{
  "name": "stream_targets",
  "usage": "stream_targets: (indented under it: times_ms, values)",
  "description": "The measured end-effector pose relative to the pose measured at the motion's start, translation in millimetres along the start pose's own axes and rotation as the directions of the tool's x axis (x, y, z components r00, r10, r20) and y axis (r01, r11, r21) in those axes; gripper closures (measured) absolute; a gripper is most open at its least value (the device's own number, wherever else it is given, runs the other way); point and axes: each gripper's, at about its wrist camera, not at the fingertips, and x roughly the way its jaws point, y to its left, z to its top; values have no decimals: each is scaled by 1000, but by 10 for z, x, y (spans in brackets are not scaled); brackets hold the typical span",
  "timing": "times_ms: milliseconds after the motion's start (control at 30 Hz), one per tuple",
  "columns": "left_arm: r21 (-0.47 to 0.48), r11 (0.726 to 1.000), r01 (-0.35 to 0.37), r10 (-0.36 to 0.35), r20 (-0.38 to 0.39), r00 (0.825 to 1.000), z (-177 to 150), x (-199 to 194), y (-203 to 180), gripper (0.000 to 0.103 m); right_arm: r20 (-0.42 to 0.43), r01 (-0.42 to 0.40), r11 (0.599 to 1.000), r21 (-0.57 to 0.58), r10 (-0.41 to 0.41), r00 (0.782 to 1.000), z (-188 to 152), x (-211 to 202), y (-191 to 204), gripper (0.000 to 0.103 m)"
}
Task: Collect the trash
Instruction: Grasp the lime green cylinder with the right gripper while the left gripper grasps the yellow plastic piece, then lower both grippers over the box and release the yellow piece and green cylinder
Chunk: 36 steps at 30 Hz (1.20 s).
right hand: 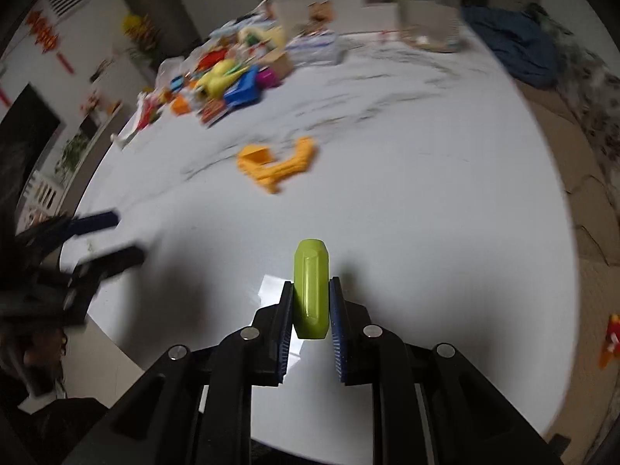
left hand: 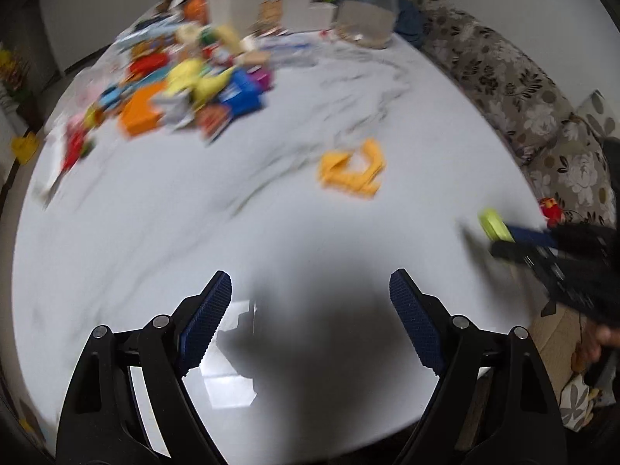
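Green piece (right hand: 310, 288) clamped in right gripper (right hand: 310, 302); left gripper (left hand: 310, 290) wide; orange scrap (right hand: 277, 166) ahead.

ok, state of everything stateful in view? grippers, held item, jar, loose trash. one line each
left hand-held gripper: open, nothing between its fingers, above the table
right hand-held gripper: shut on the green piece
green piece: gripped on edge, off the table
orange piece: lying loose on the table, apart from the pile
trash pile: heaped at the table's far left, blurred
glass jar: upright, lid on
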Motion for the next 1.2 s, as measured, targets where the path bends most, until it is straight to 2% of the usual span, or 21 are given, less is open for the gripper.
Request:
stream_targets:
  times_ms: [167,267,367,433,467,567,700,733,867,1000,1100,1200]
  values:
    - [85,996,2,-1,-5,1000,493,537,-235,20,28,40,994,101,-43,999,-256,-437,-454,85]
    - [102,995,17,-10,-68,998,679,915,-263,20,32,52,989,139,-57,998,-404,-531,-574,85]
    - [158,986,-53,56,-13,998,695,1013,-320,21,23,49,985,168,-54,998,-507,-523,-604,85]
    - [165,985,-43,42,13,999,665,973,-353,44,22,46,984,169,-51,998,-512,-491,-573,85]
    - [169,985,-46,44,12,999,636,944,-368,44,24,43,985,166,-47,999,-506,-472,-546,85]
    - [124,991,-53,52,14,999,434,821,-300,44,37,13,989,149,-19,999,-444,-422,-432,85]
    - [4,1000,3,-3,10,1000,213,522,-136,44,45,-29,995,93,24,999,-311,-341,-225,85]
    - [-2,1000,7,-7,16,1000,153,420,-137,44,45,-37,996,77,34,998,-290,-326,-170,85]
    - [32,999,-1,0,52,999,-192,-85,-165,44,28,-75,997,-10,76,997,-297,-310,88,85]
    - [81,997,-10,2,88,996,-684,-582,-175,44,-28,-146,983,-111,144,989,-491,-391,326,85]
    - [103,994,-24,18,62,998,-1082,-786,-192,44,-116,-222,955,-194,203,972,-742,-421,488,85]
    - [138,990,-32,30,15,999,-1452,-827,-280,43,-205,-274,925,-263,223,953,-986,-333,626,85]
